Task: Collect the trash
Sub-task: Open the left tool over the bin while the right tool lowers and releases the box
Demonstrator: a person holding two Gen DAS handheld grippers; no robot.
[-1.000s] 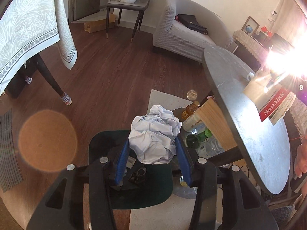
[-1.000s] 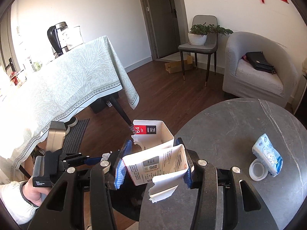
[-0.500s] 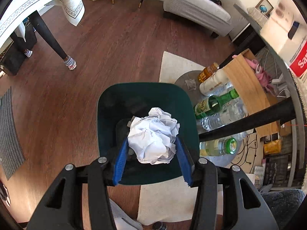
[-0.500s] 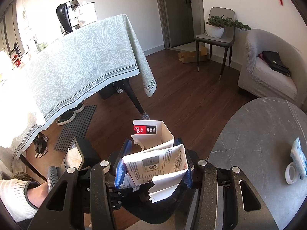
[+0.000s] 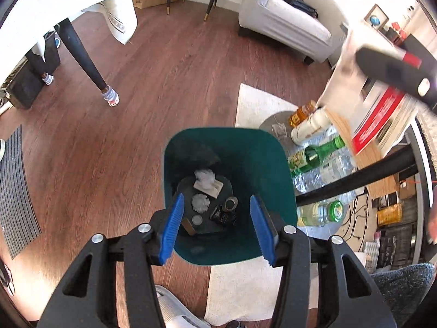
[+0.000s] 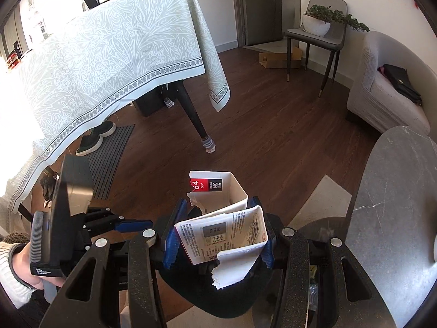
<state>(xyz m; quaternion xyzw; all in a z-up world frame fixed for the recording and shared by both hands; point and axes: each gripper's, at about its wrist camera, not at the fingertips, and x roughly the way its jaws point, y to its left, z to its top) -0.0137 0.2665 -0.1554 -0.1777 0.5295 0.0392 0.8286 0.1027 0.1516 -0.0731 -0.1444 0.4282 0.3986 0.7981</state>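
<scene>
A person is tidying a living room with a hand-held gripper in each hand. Seen from the left wrist, the left hand-held gripper [image 5: 215, 227] hangs directly above a dark green trash bin [image 5: 275, 169] that stands on the wooden floor, partly on a pale rug [image 5: 254, 101]. Its blue pads stand apart with nothing between them. At the bottom of the bin lies a crumpled white paper [image 5: 205, 177] among a few other small scraps. Bottles [image 5: 314, 155] lie in a cluster just to the right of the bin.

Seen from the right wrist, the right hand-held gripper [image 6: 218, 237] is clamped on a torn white cardboard box [image 6: 224, 218] with a red-and-black label, one pad pressing each side. The box hangs near the edge of a round grey surface [image 6: 396, 191], and a dark rounded shape directly below the fingers looks like the bin's rim, though that cannot be told for certain.

The step in hand appears to be dropping collected rubbish into the bin: the left side looks finished, the box is next. That move calls for holding the box squarely over the bin's mouth and then parting the pads so it falls inside, with the left tool drawn aside to leave room.
</scene>
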